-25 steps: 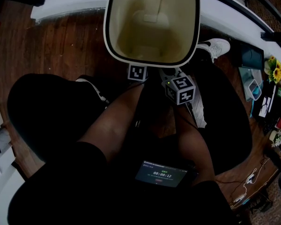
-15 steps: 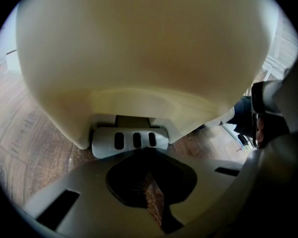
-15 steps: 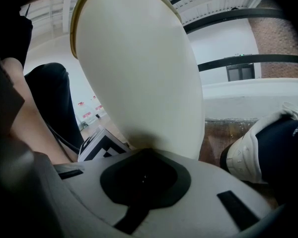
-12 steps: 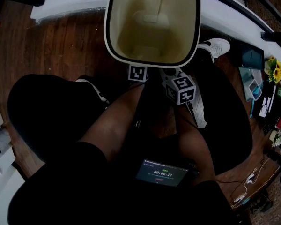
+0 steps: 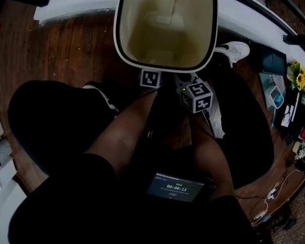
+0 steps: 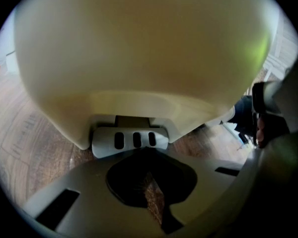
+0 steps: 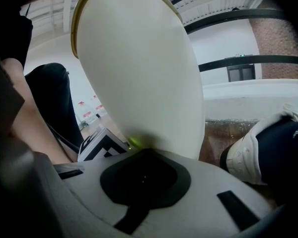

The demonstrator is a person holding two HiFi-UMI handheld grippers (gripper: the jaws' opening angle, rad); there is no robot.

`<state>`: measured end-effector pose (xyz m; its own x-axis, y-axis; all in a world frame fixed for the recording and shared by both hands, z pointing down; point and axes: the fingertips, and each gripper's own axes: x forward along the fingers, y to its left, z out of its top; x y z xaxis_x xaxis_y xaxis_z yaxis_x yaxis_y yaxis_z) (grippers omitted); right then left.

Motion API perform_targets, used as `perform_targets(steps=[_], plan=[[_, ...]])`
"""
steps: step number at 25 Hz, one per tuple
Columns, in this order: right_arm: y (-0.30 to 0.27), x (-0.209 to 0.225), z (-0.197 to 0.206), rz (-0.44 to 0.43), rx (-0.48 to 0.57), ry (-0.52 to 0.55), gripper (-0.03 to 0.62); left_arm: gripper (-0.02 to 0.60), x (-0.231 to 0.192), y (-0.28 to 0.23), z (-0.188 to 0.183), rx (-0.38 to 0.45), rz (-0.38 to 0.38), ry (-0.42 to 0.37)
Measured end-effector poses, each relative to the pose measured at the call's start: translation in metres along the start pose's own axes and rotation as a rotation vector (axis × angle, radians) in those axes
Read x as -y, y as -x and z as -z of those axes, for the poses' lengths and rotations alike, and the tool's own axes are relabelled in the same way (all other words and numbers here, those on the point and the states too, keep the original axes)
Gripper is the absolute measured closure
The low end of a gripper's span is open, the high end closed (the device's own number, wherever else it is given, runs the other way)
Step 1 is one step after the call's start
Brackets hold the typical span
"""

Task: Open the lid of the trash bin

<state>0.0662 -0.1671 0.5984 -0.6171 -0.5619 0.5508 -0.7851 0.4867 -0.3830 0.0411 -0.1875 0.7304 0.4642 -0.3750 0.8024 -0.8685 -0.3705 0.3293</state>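
The cream trash bin (image 5: 165, 60) stands on the wood floor at the top of the head view, and I look straight down into its bare inside; I cannot make out the lid. Low on its front is a grey foot pedal (image 6: 130, 140) with three slots. My left gripper (image 6: 145, 155) is shut with its tip at the pedal's near edge, and its marker cube (image 5: 150, 79) shows just under the bin's rim. My right gripper (image 7: 145, 152) is shut too, tip against the bin's side wall (image 7: 144, 73); its cube (image 5: 195, 96) is beside the left one.
The person's legs and dark clothes fill the middle of the head view, with a white shoe (image 5: 235, 51) right of the bin. A small lit screen (image 5: 175, 188) sits low. A white ledge (image 5: 76, 4) runs behind the bin. Cluttered items and sunflowers (image 5: 298, 76) are far right.
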Motion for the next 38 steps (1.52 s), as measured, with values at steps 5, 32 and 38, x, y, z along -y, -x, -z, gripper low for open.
perform_targets(steps=[5, 32, 38], plan=[[0.001, -0.001, 0.003, 0.001, -0.009, 0.002, 0.577, 0.563, 0.000, 0.001, 0.000, 0.000, -0.001, -0.002], [0.003, -0.005, 0.008, 0.004, -0.009, 0.002, 0.577, 0.563, 0.002, 0.008, 0.002, 0.046, 0.031, 0.024], [0.004, -0.005, 0.008, 0.006, -0.008, 0.000, 0.577, 0.561, 0.004, 0.011, 0.000, 0.075, 0.044, 0.024]])
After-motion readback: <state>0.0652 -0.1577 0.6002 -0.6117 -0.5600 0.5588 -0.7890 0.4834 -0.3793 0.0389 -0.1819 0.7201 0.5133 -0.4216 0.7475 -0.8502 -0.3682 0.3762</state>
